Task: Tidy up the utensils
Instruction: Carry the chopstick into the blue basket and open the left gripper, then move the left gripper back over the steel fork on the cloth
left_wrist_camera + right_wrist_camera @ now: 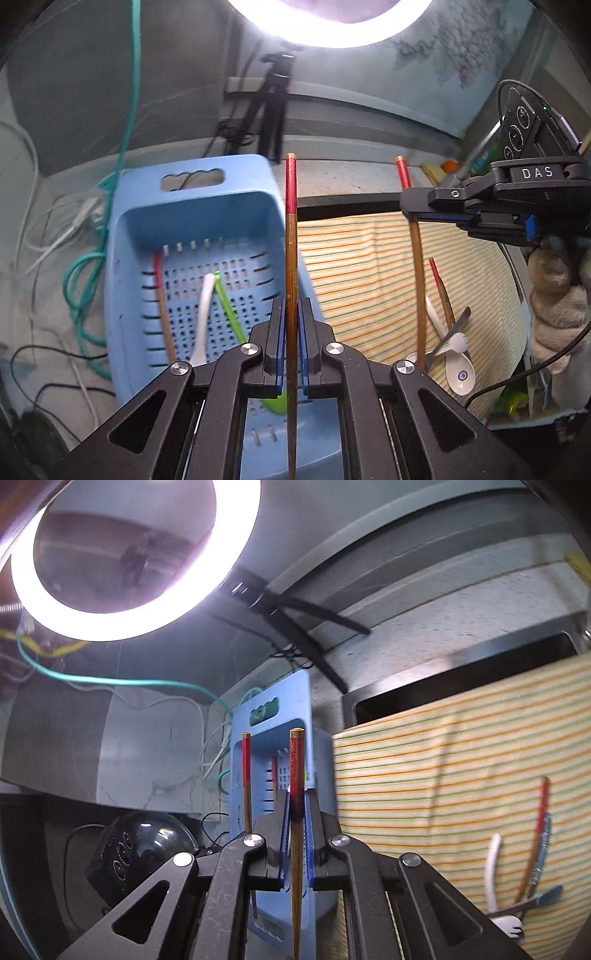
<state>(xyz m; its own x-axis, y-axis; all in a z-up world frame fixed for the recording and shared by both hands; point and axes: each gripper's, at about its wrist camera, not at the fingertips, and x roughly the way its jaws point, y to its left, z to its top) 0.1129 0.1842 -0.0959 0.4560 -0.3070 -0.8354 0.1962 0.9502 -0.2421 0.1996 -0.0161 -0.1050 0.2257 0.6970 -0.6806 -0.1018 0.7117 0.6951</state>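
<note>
Fingers of both grippers — left [291, 321], right [297, 812] — clamp slim red-tipped wooden chopsticks [291, 258].

Wooden chopsticks [291, 258] with glossy red-lacquered tips are showing against a smooth blue plastic basket [192, 206], a woven striped cloth [369, 266] and a glossy white ceramic spoon [460, 373].

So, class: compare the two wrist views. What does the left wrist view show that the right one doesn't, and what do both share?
Only the left wrist view shows the white spoon and green utensil lying in the basket, and the patterned white spoon on the cloth. Only the right wrist view shows the whole ring light. Both share the blue basket, the striped cloth, and a red-tipped chopstick clamped in each gripper: left gripper, right gripper.
</note>
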